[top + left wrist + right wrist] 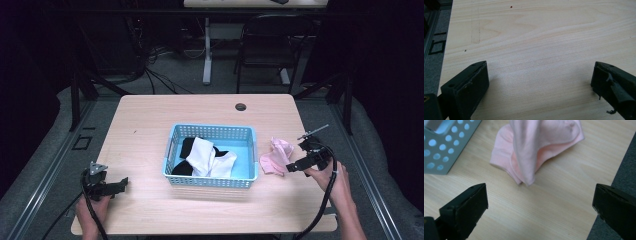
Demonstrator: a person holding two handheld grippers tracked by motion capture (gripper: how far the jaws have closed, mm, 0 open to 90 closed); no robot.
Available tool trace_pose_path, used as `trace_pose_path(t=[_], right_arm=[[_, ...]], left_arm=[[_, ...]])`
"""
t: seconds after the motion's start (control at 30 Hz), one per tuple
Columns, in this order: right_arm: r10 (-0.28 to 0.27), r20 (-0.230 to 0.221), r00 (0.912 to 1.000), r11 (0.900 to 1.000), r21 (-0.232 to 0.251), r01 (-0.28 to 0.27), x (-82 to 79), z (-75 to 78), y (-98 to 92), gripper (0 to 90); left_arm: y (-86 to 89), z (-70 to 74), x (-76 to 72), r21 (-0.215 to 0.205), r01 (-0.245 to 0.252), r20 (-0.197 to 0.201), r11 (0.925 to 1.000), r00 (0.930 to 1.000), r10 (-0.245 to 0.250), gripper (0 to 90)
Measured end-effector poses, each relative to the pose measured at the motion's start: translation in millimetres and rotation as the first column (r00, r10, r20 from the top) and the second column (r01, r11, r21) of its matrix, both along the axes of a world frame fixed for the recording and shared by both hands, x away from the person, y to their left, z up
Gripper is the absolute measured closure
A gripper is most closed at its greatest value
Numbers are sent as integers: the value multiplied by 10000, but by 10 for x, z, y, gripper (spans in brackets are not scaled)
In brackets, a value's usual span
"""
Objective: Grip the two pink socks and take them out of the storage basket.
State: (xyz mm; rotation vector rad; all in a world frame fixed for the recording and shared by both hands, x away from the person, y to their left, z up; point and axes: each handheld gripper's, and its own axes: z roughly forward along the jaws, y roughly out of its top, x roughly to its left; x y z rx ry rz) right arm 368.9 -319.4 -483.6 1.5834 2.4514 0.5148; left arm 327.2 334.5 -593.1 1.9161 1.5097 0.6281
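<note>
Your light wooden table (150, 120) bears a blue perforated plastic basket (172, 145) at its centre. In the basket: a white folded cloth (206, 156) lying on top of a black cloth (187, 146). To the right of the basket, just beside its wall, a pink crumpled cloth (276, 156) lies on the table. Your right gripper (300, 165) sits right of that cloth, near the table's right edge, with the cloth ahead of its jaws and apart from them. Your left gripper (117, 186) rests at the near left of the table, well apart from the basket. Behind the table, on the floor, stands a black folding chair (265, 45).
</note>
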Motion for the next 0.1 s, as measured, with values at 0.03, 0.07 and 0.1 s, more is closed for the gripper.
trace_pose_path(t=[0.03,0.07,0.1], right_arm=[[-22,26,10000,10000,-35,22,-22,-32,-14,0],[-87,63,9999,10000,32,87,-45,-69,-18,0],[-167,95,9998,9999,-36,167,-67,-108,-23,0]], left_arm=[[0,0,0,0,1,1,10000,10000,-1,15],[0,0,0,-2,-2,0,10000,10000,2,15],[0,0,0,1,-1,2,10000,10000,1,15]])
